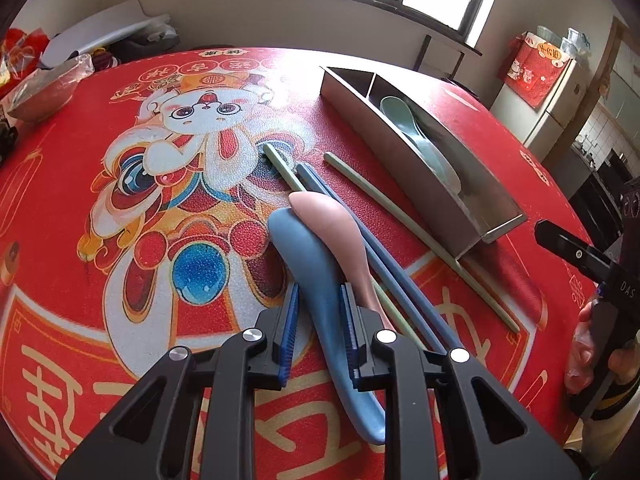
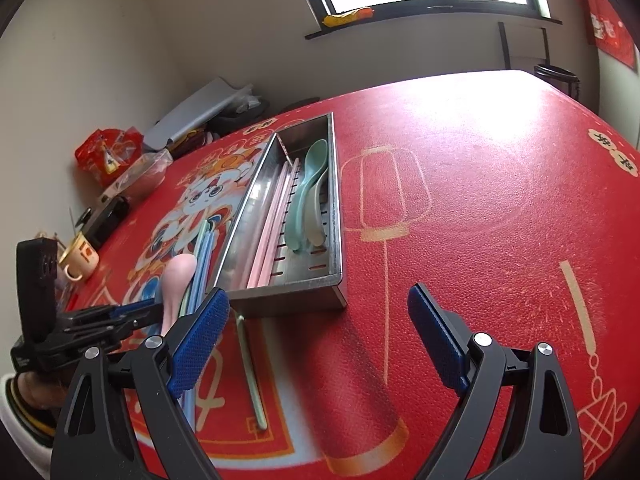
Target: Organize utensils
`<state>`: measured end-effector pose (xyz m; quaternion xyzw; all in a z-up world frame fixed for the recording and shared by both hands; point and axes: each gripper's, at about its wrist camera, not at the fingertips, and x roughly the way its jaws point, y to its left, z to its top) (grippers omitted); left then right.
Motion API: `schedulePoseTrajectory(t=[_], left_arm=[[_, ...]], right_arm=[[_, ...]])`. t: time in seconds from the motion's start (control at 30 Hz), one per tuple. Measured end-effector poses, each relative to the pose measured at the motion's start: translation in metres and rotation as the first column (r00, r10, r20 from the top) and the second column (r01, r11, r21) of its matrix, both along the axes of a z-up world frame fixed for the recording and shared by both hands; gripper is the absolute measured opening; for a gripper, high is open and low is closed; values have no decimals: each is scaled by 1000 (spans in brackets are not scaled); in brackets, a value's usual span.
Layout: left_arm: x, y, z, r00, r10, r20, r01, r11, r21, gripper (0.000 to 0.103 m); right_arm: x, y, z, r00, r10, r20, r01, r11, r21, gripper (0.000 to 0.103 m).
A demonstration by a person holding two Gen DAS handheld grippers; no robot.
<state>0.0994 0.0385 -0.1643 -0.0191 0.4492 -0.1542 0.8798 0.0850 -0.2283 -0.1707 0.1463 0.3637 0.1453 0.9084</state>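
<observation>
Straddling the blue spoon [image 1: 320, 280] handle at six o'clock, the left gripper [image 1: 320, 320] has its jaws partly open, pads beside it, grip uncertain. A pink spoon [image 1: 324, 236] overlaps it, blue chopsticks [image 1: 384, 264] alongside. At two o'clock the metal tray [image 1: 384, 136] holds a green spoon [image 1: 416, 136]. The right gripper [image 2: 320, 340] hovers wide open, empty.

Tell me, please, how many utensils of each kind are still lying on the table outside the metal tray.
Spoons: 2, the blue spoon and the pink spoon
Chopsticks: 4, two blue chopsticks and two green chopsticks
Total: 6
</observation>
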Motion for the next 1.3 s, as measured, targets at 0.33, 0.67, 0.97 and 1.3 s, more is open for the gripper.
schedulePoseTrajectory(t=[0.33, 0.67, 0.97, 1.3], left_arm=[[-21, -12, 0, 995, -94, 24, 91, 991, 101, 8], [-43, 17, -1, 998, -53, 42, 45, 984, 175, 8], [-55, 29, -2, 997, -8, 73, -3, 990, 144, 8], [-55, 32, -3, 997, -6, 74, -4, 992, 125, 8]], right_arm=[[-1, -6, -1, 1000, 5, 1, -5, 1000, 23, 88], [-4, -1, 2, 997, 69, 27, -70, 996, 56, 87], [-9, 26, 10, 989, 148, -9, -148, 987, -68, 51], [-21, 86, 7, 963, 261, -70, -270, 947, -176, 25]])
